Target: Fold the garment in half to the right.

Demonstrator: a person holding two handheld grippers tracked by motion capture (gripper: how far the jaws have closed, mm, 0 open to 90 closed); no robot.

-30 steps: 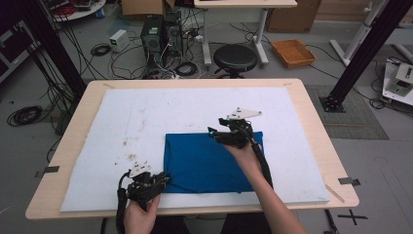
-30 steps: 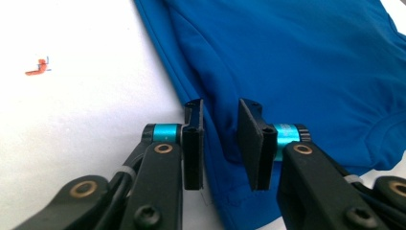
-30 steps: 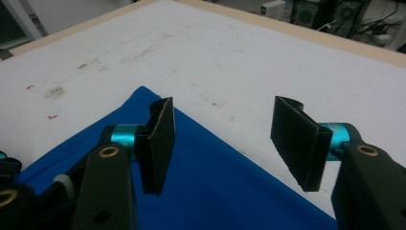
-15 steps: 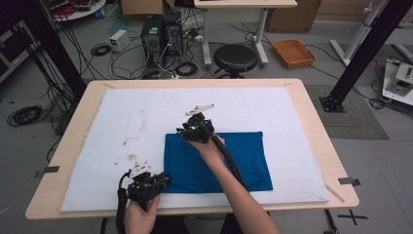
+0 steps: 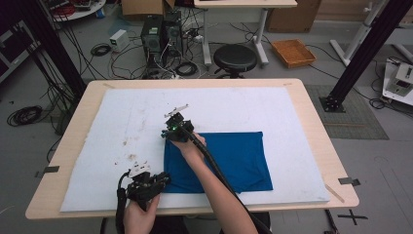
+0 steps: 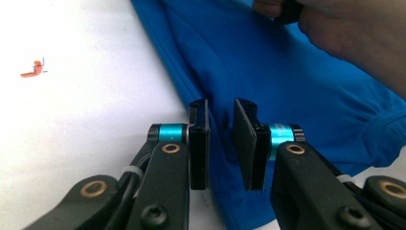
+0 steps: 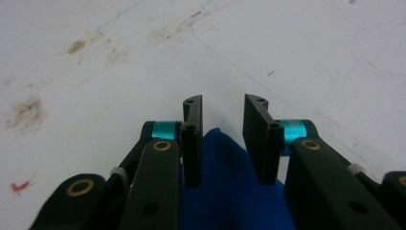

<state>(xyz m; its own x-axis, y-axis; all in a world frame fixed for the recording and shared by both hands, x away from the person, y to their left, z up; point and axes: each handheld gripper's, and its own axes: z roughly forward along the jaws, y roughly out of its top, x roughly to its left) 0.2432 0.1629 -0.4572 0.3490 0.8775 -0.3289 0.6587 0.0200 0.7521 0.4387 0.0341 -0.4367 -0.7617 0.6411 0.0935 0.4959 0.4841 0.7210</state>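
Blue cloth (image 5: 224, 161) lies flat on the white mat (image 5: 107, 122). We see the left gripper (image 6: 221, 143) narrow around its near corner; the right gripper (image 7: 222, 139), just closing, straddles the far corner. Risk: pads catch one layer only, fold slips

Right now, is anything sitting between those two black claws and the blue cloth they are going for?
Nothing visible is in the way. The left gripper has the near edge of the blue cloth between its jaws, and the right gripper, whose jaws have just been closing, straddles a far corner. Around them is the white mat, bare apart from stains.
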